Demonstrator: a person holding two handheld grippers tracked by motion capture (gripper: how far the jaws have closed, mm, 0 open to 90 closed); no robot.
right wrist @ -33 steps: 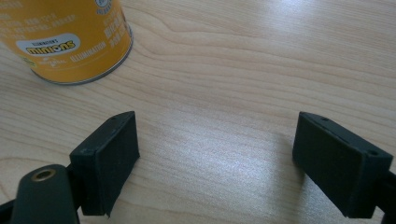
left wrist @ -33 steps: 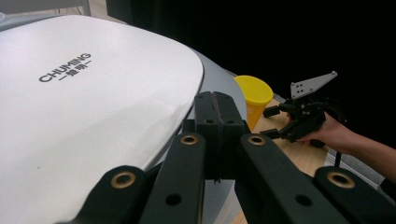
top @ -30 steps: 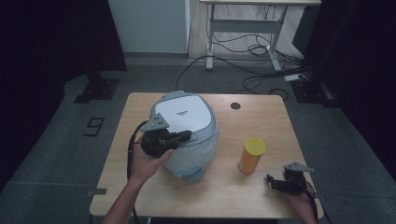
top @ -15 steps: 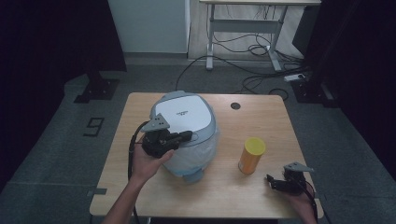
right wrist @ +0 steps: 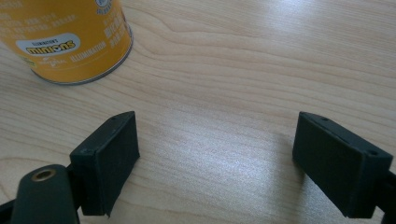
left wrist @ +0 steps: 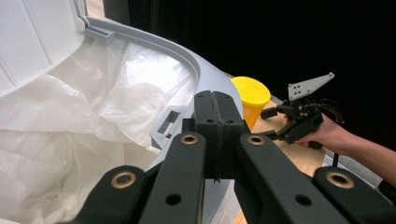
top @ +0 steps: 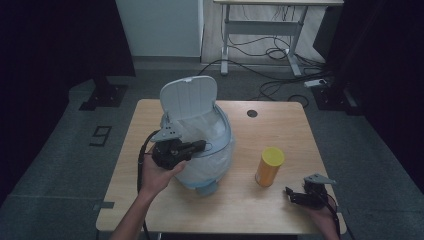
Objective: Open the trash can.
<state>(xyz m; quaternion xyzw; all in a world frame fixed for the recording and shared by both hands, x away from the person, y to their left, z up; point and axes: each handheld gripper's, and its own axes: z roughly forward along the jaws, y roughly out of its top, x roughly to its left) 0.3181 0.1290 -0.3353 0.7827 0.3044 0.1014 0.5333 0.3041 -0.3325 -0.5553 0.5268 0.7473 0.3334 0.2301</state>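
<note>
1. The left gripper (top: 197, 146), jaws pressed together on nothing, sits at frame centre-left against the bin (top: 212, 165) rim; its lid (top: 189, 97) stands raised.
2. The right gripper (top: 290, 192), jaws wide, apparently rests at lower right near the yellow can (top: 269, 166).

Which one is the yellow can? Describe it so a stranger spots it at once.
Start at the wooden table and its big pale bin, lid up and lined with plastic. Right of the bin stands the yellow can, upright, the table's one bright-coloured thing, near the right gripper.
</note>
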